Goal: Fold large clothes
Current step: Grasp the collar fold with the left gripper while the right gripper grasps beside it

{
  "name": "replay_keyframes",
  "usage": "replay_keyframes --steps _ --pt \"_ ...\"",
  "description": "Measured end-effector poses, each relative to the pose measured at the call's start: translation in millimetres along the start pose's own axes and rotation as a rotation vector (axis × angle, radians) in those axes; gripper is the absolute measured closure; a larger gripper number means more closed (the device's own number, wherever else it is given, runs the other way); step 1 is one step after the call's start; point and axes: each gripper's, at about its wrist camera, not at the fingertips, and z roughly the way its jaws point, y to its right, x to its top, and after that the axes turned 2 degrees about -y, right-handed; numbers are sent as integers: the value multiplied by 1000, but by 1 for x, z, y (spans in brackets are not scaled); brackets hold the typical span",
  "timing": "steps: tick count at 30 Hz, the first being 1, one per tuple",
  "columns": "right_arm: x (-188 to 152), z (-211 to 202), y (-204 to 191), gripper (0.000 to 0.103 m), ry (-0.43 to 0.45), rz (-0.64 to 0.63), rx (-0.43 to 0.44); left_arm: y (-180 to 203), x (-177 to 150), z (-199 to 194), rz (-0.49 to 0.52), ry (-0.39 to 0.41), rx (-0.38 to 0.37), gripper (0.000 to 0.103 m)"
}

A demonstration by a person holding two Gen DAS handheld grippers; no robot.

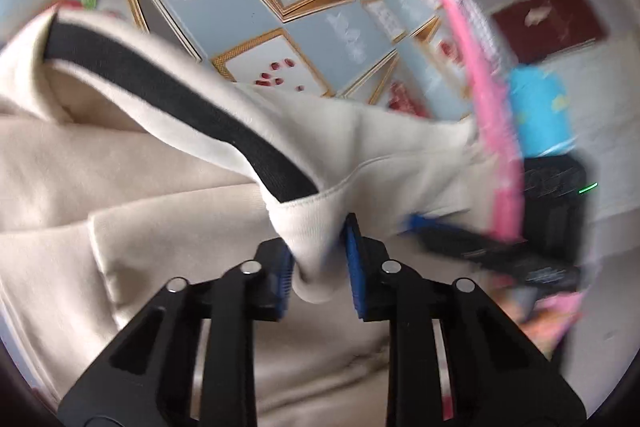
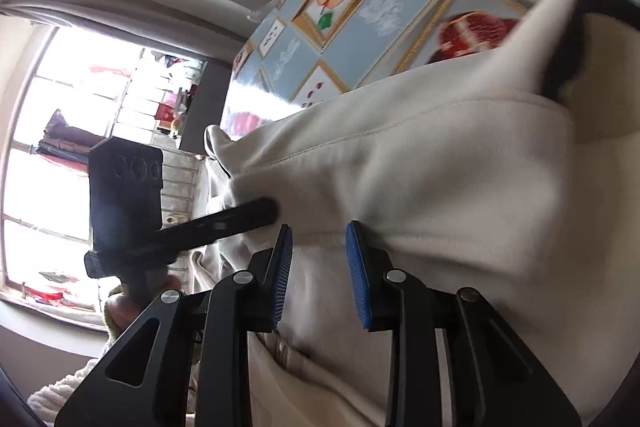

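We see the bench (image 1: 248, 23) first, covered by a glossy blue cloth printed with gold-framed fruit pictures; it fills the upper part of both views. Over it lies our cream garment (image 1: 120, 167), a large, thick piece with a black band (image 1: 168, 95) along one edge. Most of it rests in soft folds on the bench, while one end is lifted and stretched between our two claws, hanging clear of the cloth beneath.

From the right wrist we see a bright window (image 2: 60, 147) off to the left, with things stacked on its sill, too washed out to name.

From the left wrist, our left claw (image 1: 318, 263) pinches a bunched corner of the garment: the fabric is squeezed into a narrow wad between the blue pads (image 1: 353, 255), which press on it from both sides. To the right of that, blurred, is the right claw with a pink shape (image 1: 492, 107) and a black box (image 1: 556, 203) around it; we cannot tell what the pink shape is.

From the right wrist, our right claw (image 2: 318, 267) stands a little apart with a thick fold of the garment (image 2: 400, 167) running between its pads (image 2: 358, 267). The cloth fills the gap and both pads lie against it, so the fold is gripped. Beyond it, at the left, the left claw shows as a dark finger (image 2: 224, 221) reaching into the cloth, with a black block (image 2: 126, 187) above the hand (image 2: 132, 303) that carries it.
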Motion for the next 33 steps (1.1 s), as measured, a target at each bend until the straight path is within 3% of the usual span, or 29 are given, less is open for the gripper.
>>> replay_keyframes --steps 3,6,11,16,20,22,27,33 --pt "-2 -40 15 62 91 50 -31 7 -2 -2 54 9 39 83" --pt "0 -64 36 60 139 128 -72 5 -1 -2 66 -6 36 83" --pt "3 -47 65 60 69 239 -66 0 2 -2 52 -28 7 83" --pt "2 -43 67 60 47 265 8 3 -4 -3 83 -35 15 82" --pt "4 -36 59 62 20 221 -33 8 -8 -3 122 -29 41 82" --pt "5 -34 55 73 14 186 -78 13 -10 -3 158 -23 70 83" --pt "12 -32 27 91 3 17 -189 36 -10 -10 293 34 174 94" --pt "49 -18 -1 92 40 -116 -331 44 16 -8 408 110 317 97"
